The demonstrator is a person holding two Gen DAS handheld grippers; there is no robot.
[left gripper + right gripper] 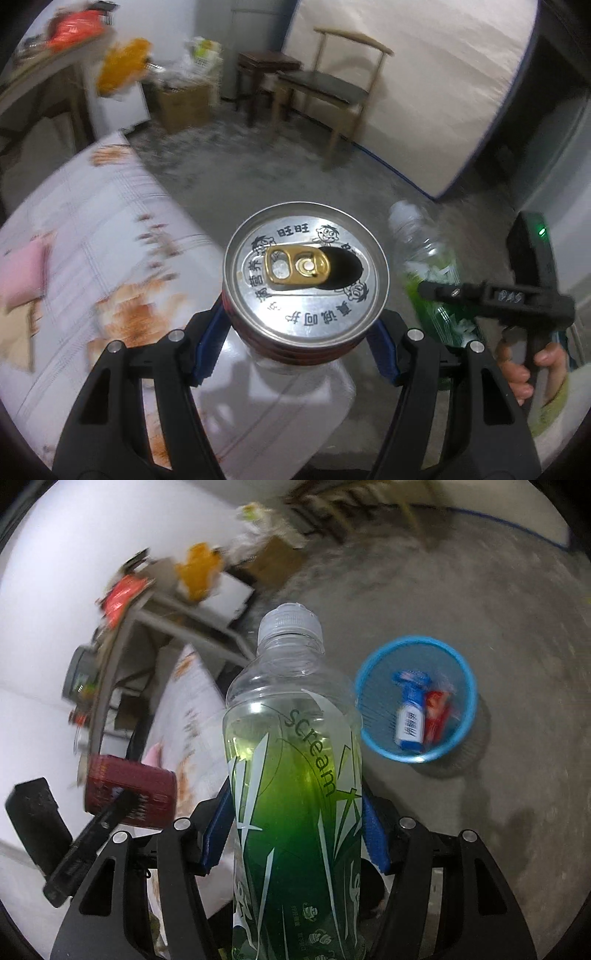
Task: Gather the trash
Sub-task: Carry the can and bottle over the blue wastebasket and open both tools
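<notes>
Left gripper (299, 328) clamped on red aluminium drink can (306, 273), silver top with gold pull tab facing camera. Right gripper (295, 834) clamped on clear plastic bottle of green liquid (295, 775), cap forward. Round blue mesh bin (417, 698), ahead-right of right claw on grey concrete floor (498, 609), holds blue and red wrappers.

Both wrist views look steeply down, sharing the floor (258, 177).

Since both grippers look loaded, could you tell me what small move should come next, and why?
Probably carry the right gripper with its bottle over the blue bin and release. The bin sits on the floor ahead to the right, already holding trash. The left gripper with its can could follow.
</notes>
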